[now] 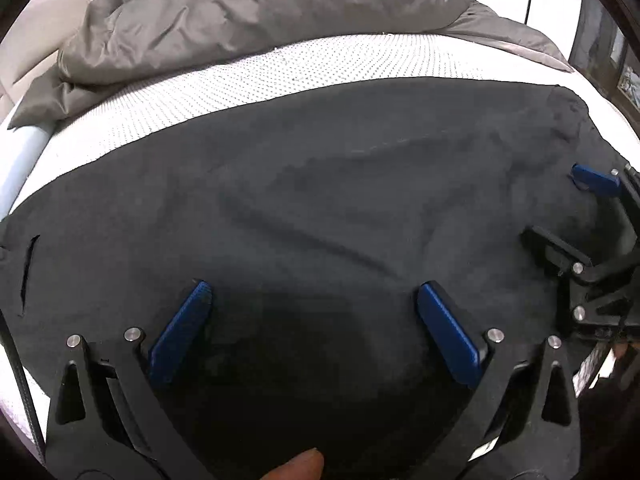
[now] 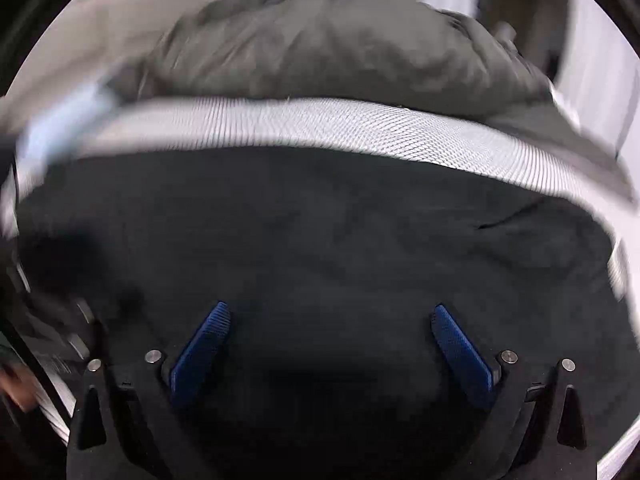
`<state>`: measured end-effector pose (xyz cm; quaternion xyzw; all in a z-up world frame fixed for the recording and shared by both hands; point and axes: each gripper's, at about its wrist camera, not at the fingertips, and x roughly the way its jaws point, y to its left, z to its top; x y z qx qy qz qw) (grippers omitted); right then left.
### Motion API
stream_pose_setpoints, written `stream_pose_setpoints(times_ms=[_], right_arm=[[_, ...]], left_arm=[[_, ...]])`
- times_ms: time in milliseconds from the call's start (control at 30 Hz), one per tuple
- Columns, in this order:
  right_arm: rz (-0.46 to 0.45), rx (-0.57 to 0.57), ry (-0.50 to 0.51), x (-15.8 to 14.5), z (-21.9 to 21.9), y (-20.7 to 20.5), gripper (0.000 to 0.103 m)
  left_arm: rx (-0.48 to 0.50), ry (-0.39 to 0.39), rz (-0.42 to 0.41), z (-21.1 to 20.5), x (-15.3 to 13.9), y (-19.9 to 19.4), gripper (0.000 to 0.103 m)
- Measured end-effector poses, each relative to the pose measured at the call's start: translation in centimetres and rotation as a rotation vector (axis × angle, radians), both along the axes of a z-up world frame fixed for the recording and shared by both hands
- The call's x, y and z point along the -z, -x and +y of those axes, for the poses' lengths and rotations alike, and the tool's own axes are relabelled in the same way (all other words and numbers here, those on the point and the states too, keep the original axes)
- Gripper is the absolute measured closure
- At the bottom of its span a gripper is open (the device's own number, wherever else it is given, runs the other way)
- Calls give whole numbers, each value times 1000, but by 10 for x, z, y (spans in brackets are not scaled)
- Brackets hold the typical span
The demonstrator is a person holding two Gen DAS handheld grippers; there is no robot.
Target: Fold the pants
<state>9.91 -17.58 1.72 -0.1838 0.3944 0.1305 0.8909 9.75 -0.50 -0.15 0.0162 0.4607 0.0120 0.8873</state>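
Black pants [image 1: 304,208] lay spread flat on the white mattress [image 1: 224,92], grey duvet [image 1: 248,12] bunched behind. Left gripper [image 1: 316,300] and right gripper [image 2: 330,320] hovered over the fabric, fingers spread wide, gripping nothing.

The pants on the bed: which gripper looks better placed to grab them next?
Probably the left gripper: open, steady over the pants. The right gripper is open too, but its view is blurred, so it seems mid-swing.
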Motion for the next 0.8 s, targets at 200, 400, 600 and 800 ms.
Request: stream_pose_setpoints(times_ms=[200, 400, 600, 800], right_arm=[[-5, 218, 74, -6, -70, 1, 1], [2, 286, 96, -10, -80, 10, 1], [-33, 264, 156, -12, -75, -1, 1], [-140, 121, 61, -35, -48, 11, 1]], left_arm=[[-94, -62, 6, 49, -5, 9, 0], [-281, 21, 25, 149, -9, 22, 0], [-440, 121, -102, 254, -44, 68, 0], [-483, 26, 40, 318, -3, 61, 22]])
